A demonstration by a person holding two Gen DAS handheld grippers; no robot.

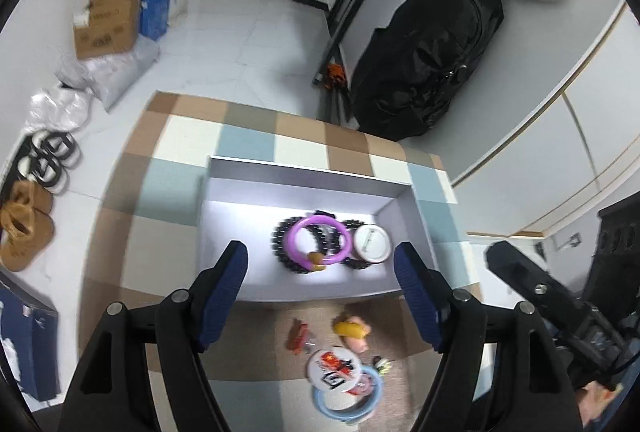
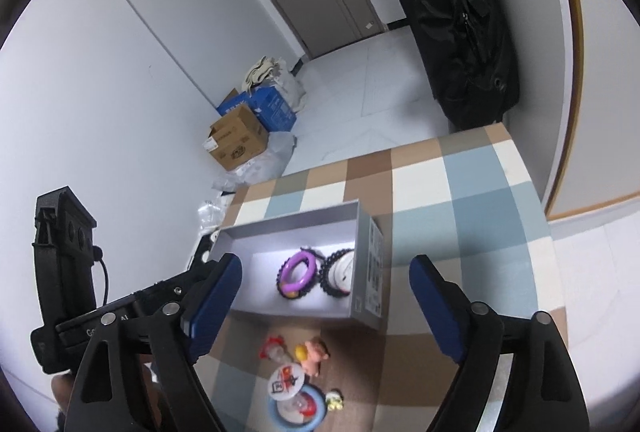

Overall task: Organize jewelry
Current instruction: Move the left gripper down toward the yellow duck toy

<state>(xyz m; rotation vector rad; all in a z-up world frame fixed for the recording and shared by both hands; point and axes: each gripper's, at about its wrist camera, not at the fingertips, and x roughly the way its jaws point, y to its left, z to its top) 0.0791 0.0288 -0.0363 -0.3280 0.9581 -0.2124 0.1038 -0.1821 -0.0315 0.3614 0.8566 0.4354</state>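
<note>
A shallow grey box [image 1: 224, 199] [image 2: 364, 272] sits on the checked table. In it lie a purple ring bracelet [image 1: 320, 242] [image 2: 298, 270], a black bead bracelet [image 1: 282, 244] and a white round badge [image 1: 374, 244] [image 2: 344, 272]. In front of the box lie a red charm [image 1: 298, 340] [image 2: 272, 348], a yellow-and-pink figure [image 1: 354, 332] [image 2: 314, 352], a white badge with red print [image 1: 334, 370] [image 2: 286, 380] and a blue ring [image 1: 346, 406] [image 2: 296, 410]. My left gripper [image 1: 320, 296] is open and empty, above the box's near edge. My right gripper [image 2: 324, 308] is open and empty, above the loose items.
The checked tablecloth [image 1: 256, 135] [image 2: 472, 199] covers the table. A black bag [image 1: 428, 59] [image 2: 456, 15] stands behind the table. Cardboard boxes [image 1: 106, 25] [image 2: 238, 141], plastic bags and shoes [image 1: 28, 224] lie on the floor at left.
</note>
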